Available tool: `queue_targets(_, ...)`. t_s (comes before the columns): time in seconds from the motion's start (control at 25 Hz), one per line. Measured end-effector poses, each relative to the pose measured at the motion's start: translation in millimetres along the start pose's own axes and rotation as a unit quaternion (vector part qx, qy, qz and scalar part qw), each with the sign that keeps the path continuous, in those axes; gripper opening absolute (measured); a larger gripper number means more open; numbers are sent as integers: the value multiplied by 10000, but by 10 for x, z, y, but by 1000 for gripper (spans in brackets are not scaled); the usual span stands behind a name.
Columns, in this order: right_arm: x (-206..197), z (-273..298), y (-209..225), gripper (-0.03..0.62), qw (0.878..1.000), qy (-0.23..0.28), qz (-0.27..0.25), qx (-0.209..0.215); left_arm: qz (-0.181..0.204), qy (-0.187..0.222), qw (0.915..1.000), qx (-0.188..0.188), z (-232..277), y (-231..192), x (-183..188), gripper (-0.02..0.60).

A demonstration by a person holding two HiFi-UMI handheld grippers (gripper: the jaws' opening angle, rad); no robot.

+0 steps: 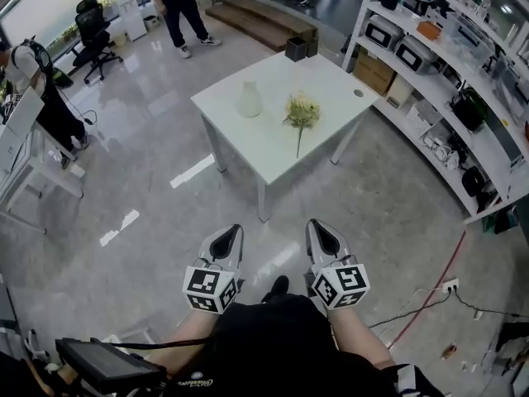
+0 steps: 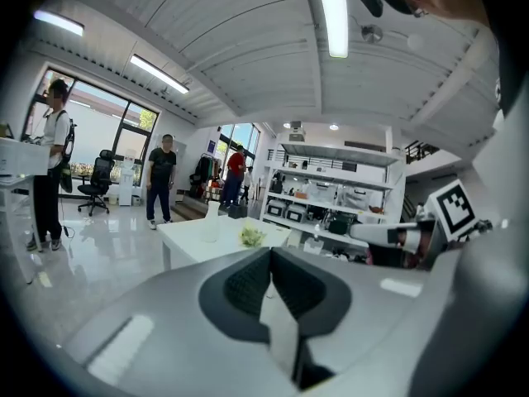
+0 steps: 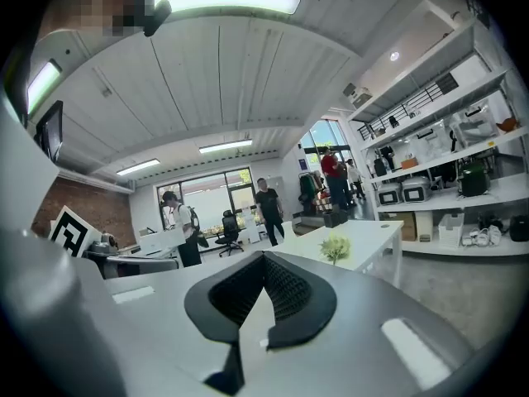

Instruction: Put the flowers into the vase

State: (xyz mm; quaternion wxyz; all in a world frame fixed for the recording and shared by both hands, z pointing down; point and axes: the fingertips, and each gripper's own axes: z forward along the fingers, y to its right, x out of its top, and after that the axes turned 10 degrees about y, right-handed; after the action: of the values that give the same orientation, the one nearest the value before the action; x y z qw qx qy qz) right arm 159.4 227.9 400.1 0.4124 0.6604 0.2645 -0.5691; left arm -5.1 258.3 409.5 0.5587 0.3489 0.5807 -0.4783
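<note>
A white vase stands on the white table ahead, and a bunch of pale yellow-green flowers lies to its right, stem toward me. Both grippers are held low in front of the person's body, well short of the table. The left gripper and the right gripper are both shut, with nothing between the jaws. The left gripper view shows its closed pads, with the vase and flowers far beyond. In the right gripper view the flowers lie past that gripper's closed pads.
A black box sits on the table's far corner. Shelving with appliances runs along the right. People stand at the back and by a desk at left. A red cable crosses the floor at right.
</note>
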Motion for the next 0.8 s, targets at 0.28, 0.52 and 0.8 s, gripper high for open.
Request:
queue_targets(0.28, 199, 811, 650, 0, 9997, -31, -62, 251, -18, 43, 9996, 275, 893, -142, 132, 8)
queue_targets(0.52, 117, 1519, 859, 0, 9996, -123, -24, 260, -46, 6, 9995, 324, 1493, -589, 170, 8)
queue_targets(0.8, 154, 2623, 1067, 0, 9999, -95, -68, -42, 60, 5, 10000, 19, 2506, -1299, 413, 8)
